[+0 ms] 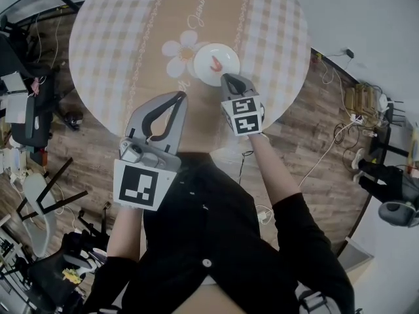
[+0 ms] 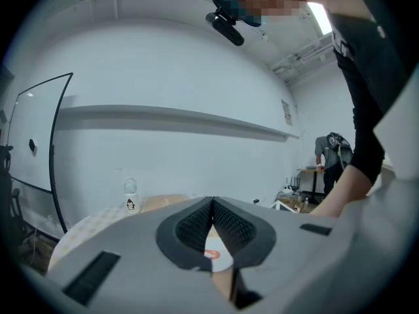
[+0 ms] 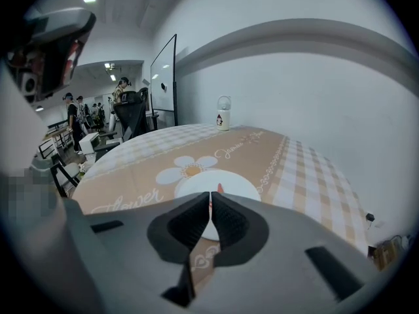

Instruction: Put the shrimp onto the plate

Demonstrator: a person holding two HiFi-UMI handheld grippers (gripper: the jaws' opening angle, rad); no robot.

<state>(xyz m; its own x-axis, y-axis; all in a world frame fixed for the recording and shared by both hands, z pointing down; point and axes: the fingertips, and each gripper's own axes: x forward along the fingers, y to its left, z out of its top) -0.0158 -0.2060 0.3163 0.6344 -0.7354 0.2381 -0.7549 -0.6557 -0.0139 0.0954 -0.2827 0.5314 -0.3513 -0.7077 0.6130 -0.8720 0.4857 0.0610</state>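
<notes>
A small orange-red shrimp [image 1: 215, 63] lies in the middle of a white plate [image 1: 226, 55] on the round table with a checked, flower-printed cloth [image 1: 118, 38]. My right gripper [image 1: 225, 77] is shut and empty, its tips at the plate's near rim. In the right gripper view the shrimp [image 3: 219, 188] shows just above that gripper's [image 3: 210, 199] closed jaws, on the plate [image 3: 242, 187]. My left gripper [image 1: 181, 95] hangs shut and empty over the table's near edge, left of the plate. In the left gripper view, under its [image 2: 212, 203] closed jaws, shrimp [image 2: 211, 254] and plate [image 2: 224, 260] peek through.
A small clear bottle [image 3: 224, 114] stands at the table's far side, also seen as the bottle [image 2: 131, 195]. Chairs and clutter [image 1: 39, 195] crowd the wooden floor at the left. Cables and boxes [image 1: 357, 103] lie at the right. People stand in the far background [image 3: 118, 97].
</notes>
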